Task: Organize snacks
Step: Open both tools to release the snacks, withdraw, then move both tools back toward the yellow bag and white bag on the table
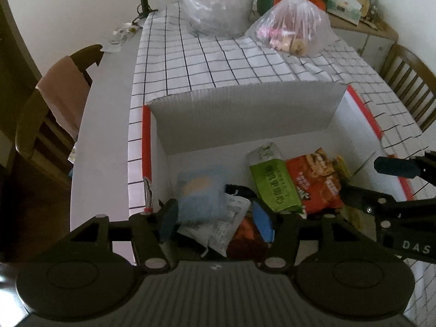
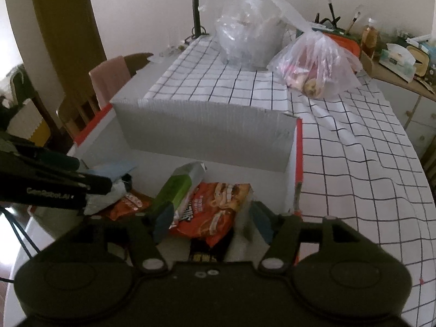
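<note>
Both tools, left (image 1: 216, 222) and right (image 2: 212, 222), hang released over snack packets inside the red-edged box (image 1: 245, 111).

Home dining room: checked tablecloth (image 2: 340, 141), wooden chairs (image 1: 408, 81), desk lamp (image 2: 201, 5), cluttered sideboard (image 2: 403, 62).

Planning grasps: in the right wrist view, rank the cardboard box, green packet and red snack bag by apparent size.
1. Cardboard box, clearly largest.
2. Red snack bag.
3. Green packet, close to the red bag and partly hidden, so this order is unsure.
</note>
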Demonstrator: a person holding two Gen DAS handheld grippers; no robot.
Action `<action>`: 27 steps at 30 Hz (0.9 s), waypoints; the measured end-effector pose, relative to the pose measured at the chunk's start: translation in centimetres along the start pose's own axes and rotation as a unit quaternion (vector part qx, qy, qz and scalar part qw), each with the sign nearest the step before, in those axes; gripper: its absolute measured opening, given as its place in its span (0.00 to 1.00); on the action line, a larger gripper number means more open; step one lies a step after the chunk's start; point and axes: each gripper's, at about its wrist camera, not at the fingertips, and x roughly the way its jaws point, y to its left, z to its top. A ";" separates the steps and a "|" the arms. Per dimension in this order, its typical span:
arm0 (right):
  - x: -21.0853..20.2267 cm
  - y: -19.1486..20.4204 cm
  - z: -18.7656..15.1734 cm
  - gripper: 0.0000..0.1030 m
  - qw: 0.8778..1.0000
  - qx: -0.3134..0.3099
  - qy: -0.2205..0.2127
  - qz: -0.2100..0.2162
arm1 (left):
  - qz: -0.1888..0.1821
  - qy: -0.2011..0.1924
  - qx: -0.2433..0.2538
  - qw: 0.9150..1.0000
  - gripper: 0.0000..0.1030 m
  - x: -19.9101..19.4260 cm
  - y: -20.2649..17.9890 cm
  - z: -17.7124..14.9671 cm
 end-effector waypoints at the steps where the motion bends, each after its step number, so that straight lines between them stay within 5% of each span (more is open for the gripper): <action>1: -0.5 0.0 -0.1 0.67 1.000 0.000 -0.004 0.002 | -0.003 -0.004 0.000 1.000 0.59 -0.5 -0.2 -0.1; 18: -9.3 -0.1 -4.3 0.94 0.997 -0.001 -0.057 0.047 | -0.050 -0.076 -0.014 0.996 0.74 -8.6 -3.5 -5.1; 27: -11.3 -0.7 -8.2 1.00 0.998 0.001 -0.049 0.045 | -0.052 -0.069 -0.024 0.996 0.75 -9.8 -4.9 -9.3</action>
